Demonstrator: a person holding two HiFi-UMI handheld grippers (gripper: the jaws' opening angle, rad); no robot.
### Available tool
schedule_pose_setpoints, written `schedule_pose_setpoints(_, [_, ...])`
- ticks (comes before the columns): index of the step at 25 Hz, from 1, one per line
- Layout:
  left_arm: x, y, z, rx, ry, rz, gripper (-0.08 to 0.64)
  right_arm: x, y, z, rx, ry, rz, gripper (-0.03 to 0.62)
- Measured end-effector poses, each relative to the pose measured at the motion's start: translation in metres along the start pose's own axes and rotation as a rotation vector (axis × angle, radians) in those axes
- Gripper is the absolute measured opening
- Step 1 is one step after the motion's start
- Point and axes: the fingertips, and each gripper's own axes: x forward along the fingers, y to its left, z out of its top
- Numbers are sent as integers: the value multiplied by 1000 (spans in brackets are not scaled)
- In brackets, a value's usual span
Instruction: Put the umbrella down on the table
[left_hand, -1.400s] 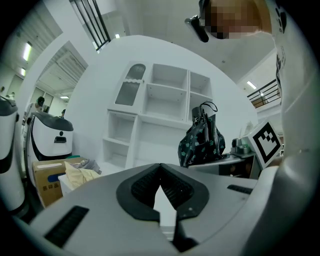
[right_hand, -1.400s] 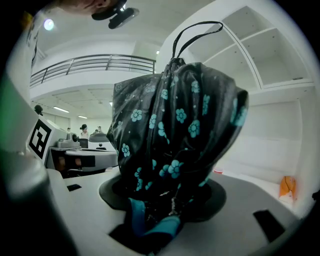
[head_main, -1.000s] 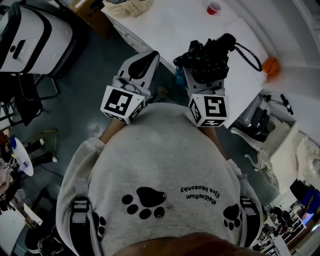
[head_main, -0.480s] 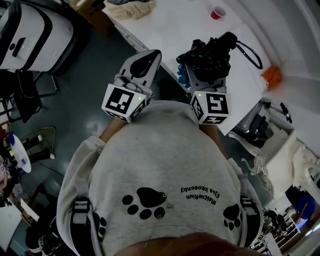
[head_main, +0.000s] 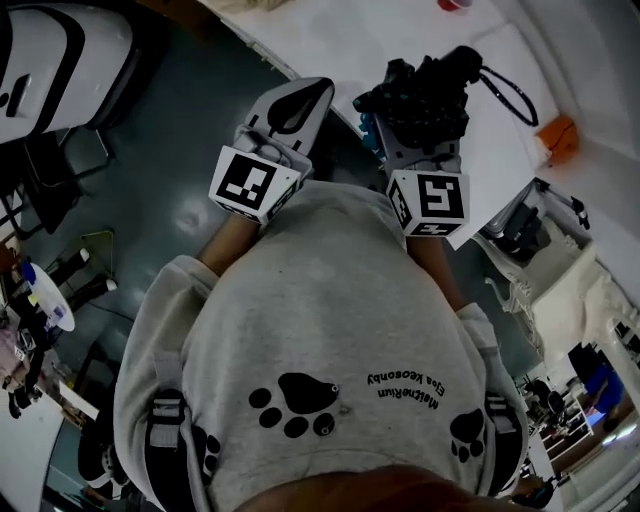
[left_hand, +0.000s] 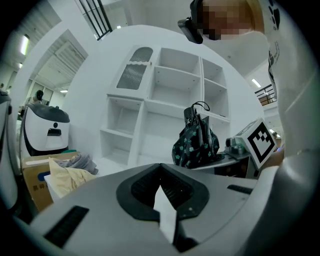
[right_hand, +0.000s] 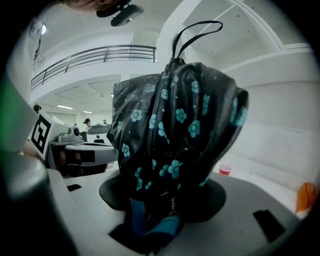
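A folded black umbrella (head_main: 425, 95) with teal flowers stands up from my right gripper (head_main: 412, 125), which is shut on its lower end. It hangs over the near edge of the white table (head_main: 340, 40), its wrist strap (head_main: 505, 100) looping to the right. In the right gripper view the umbrella (right_hand: 175, 140) fills the middle and hides the fingertips of my right gripper (right_hand: 155, 220). My left gripper (head_main: 300, 95) is beside it at the left, jaws together and holding nothing. In the left gripper view the umbrella (left_hand: 196, 142) shows beyond my left gripper (left_hand: 162, 192).
A red cup (head_main: 452, 4) and an orange object (head_main: 560, 138) sit on the table. A white shelf unit (left_hand: 165, 105) rises behind the table. A cardboard box with cloths (left_hand: 50, 175) and a white case (head_main: 60, 50) stand at the left. Bags and gear (head_main: 520, 230) crowd the floor on the right.
Both grippers have moved forward toward the table, and the umbrella has gone with the right one, reaching further over the table edge. Neither gripper's jaws changed.
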Motion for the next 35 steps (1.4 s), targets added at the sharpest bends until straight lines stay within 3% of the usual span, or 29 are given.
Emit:
schedule_pose_setpoints(17, [72,33,-30,7,69,-149,17,71,-40,-47,32,109,-66,264])
schedule_pose_setpoints(35, [106,60,-64,-21,174,-163,17,114,-60,-103,145,287,-93,264])
